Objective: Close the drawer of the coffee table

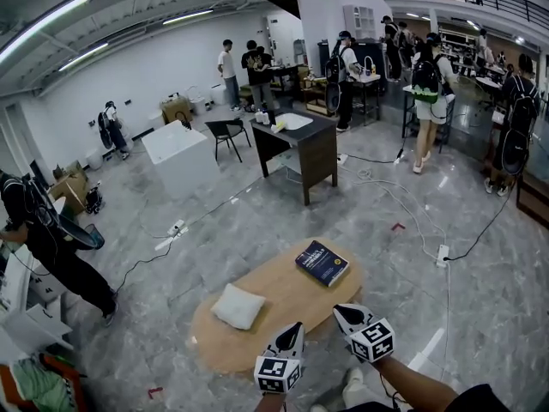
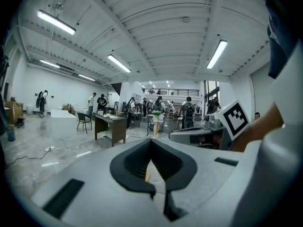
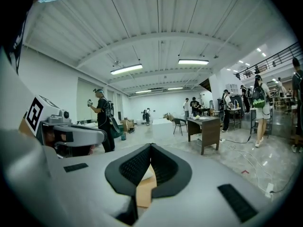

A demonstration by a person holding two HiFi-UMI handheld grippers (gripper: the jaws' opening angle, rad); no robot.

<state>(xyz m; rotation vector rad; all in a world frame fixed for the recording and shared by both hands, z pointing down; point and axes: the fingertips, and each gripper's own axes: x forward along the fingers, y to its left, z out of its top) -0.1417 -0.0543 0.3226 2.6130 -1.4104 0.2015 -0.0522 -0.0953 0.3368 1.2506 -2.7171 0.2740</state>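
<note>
An oval wooden coffee table (image 1: 283,303) stands just ahead of me, with a blue book (image 1: 322,263) at its far right and a white pillow (image 1: 238,305) at its near left. No drawer shows in any view. My left gripper (image 1: 297,325) hovers over the table's near edge, jaws together and holding nothing. My right gripper (image 1: 338,310) is beside it, a little further right, also shut and empty. In the left gripper view the left gripper (image 2: 151,141) points out across the room. The right gripper (image 3: 151,145) does the same, with a sliver of the tabletop (image 3: 144,190) visible below its tips.
A dark desk (image 1: 300,144), a black chair (image 1: 227,131) and a white block (image 1: 180,157) stand further back. Cables and a power strip (image 1: 443,254) lie on the grey floor to the right. A person (image 1: 51,247) stands at the left and several more at the back.
</note>
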